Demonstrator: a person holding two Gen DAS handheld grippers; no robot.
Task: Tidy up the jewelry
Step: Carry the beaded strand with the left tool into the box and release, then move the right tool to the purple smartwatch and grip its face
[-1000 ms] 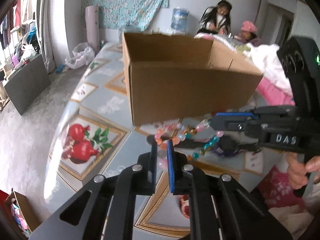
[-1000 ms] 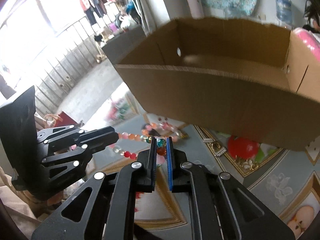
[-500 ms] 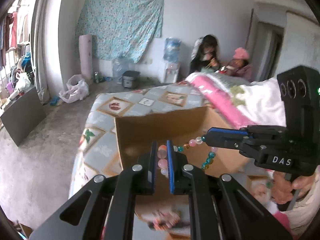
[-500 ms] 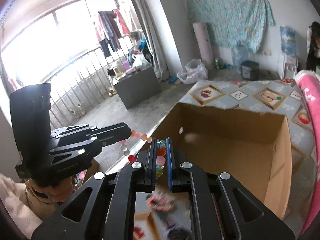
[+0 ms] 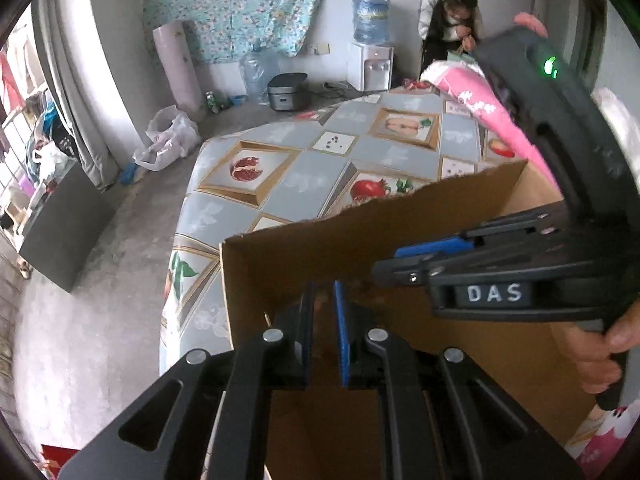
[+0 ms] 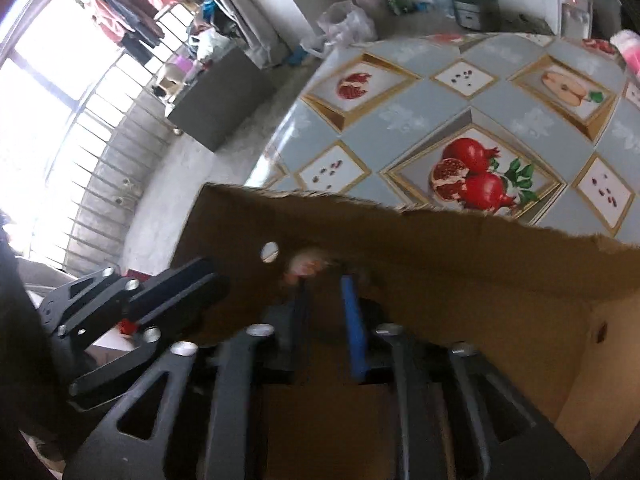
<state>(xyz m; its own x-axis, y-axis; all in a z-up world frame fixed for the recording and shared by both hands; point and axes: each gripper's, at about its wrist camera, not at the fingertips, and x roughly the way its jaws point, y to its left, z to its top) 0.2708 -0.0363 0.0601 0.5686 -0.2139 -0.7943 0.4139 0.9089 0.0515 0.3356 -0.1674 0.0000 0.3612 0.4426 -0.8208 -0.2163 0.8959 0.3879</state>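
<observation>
Both grippers reach down into an open cardboard box (image 5: 280,264) (image 6: 440,248). My left gripper (image 5: 322,292) has its pads close together, with a small pinkish bit of the bead necklace (image 5: 320,303) in the narrow gap. In the right wrist view the left gripper (image 6: 212,276) shows at the left with a red bead (image 6: 127,326) under it. My right gripper (image 6: 323,284) has its jaws opening. A blurred pink stretch of the necklace (image 6: 306,266) sits at its left fingertip, and the pads do not press on it. In the left wrist view the right gripper (image 5: 386,264) crosses from the right.
The box stands on a table with a fruit-patterned grey cloth (image 5: 304,184) (image 6: 400,112). A pink blanket (image 5: 480,108) lies at the right. A person's hand (image 5: 596,352) holds the right gripper's handle. A person sits by the far wall (image 5: 452,20).
Both grippers have moved over the box's rim and down inside it. The right jaws have parted. The bead strand is not stretched between the grippers any more.
</observation>
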